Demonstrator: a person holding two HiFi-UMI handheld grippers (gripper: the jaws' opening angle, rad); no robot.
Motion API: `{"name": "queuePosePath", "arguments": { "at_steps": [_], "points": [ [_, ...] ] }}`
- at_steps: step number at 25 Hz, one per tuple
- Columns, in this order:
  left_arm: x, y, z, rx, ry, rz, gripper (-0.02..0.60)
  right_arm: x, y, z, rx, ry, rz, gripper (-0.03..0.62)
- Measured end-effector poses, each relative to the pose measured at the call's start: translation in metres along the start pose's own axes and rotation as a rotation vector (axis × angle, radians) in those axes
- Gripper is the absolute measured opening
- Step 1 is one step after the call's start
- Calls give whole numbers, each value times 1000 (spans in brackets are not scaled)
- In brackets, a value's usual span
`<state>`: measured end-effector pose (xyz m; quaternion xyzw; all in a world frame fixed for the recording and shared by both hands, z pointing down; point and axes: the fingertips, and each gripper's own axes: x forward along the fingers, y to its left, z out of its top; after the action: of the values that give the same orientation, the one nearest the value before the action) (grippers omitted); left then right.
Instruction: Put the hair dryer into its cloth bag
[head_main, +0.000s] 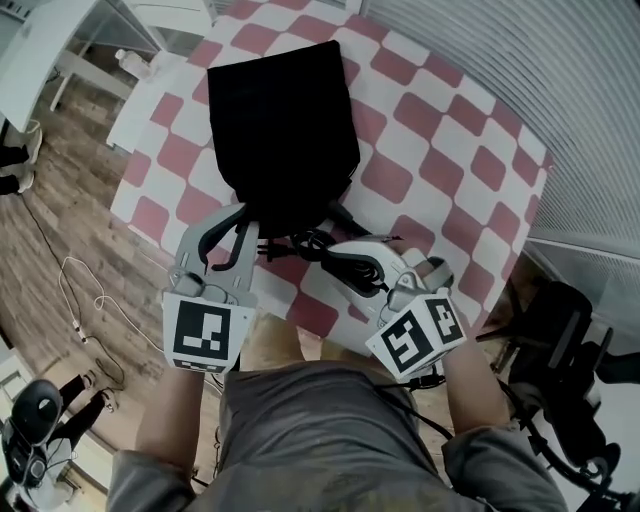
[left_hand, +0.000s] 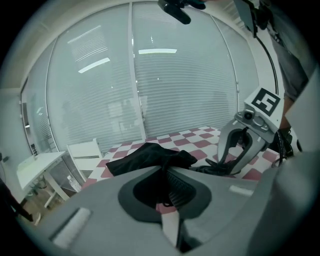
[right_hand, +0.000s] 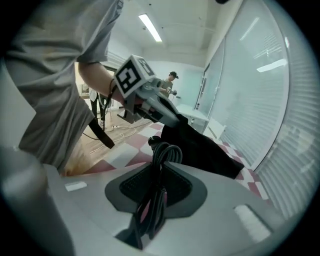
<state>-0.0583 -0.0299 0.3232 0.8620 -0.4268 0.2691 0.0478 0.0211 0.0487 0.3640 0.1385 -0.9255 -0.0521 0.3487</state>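
Observation:
The black cloth bag (head_main: 285, 125) lies flat on the red-and-white checked table (head_main: 450, 150), its mouth toward me. My left gripper (head_main: 243, 218) is shut on the bag's near edge; in the left gripper view black cloth (left_hand: 150, 157) runs into the closed left gripper (left_hand: 167, 192). My right gripper (head_main: 338, 256) is just right of the mouth, shut on a coiled black cord (head_main: 312, 243). In the right gripper view the cord loops (right_hand: 162, 155) stick up between the jaws of the right gripper (right_hand: 155, 186), with the bag (right_hand: 205, 147) beyond. I cannot make out the dryer's body.
The table's near edge is right in front of my body. Wooden floor with a white cable (head_main: 85, 300) lies to the left, white furniture (head_main: 50, 50) at the far left, black equipment (head_main: 560, 340) to the right. Window blinds (left_hand: 175, 90) stand behind the table.

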Motion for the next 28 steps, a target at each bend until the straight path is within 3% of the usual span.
{"name": "queuePosePath", "arguments": {
  "at_steps": [5,9,11,14,16,18,24,28],
  "points": [
    [-4,-6,-1,154,26,-45,9,10,-28,-1,166,-33,-13,98],
    [-8,-11,-14,148,40,-67,9,5,-60,0,339,-126,-93,95],
    [-10,-12,-15,131,34,-78,9,7,-55,1,286,-72,-70,95],
    [-8,-9,-10,111,24,-92,9,26,-20,8,57,28,36,95],
    [-7,-9,-9,91,27,-103,9,39,-6,12,-23,60,86,87],
    [-7,-12,-7,95,24,-117,9,44,-11,22,25,26,79,25],
    [-11,-2,-3,29,-14,-98,8,43,-18,38,147,-37,107,28],
    [-9,2,0,43,-23,-89,8,34,-22,23,248,-1,81,225]
  ]
}}
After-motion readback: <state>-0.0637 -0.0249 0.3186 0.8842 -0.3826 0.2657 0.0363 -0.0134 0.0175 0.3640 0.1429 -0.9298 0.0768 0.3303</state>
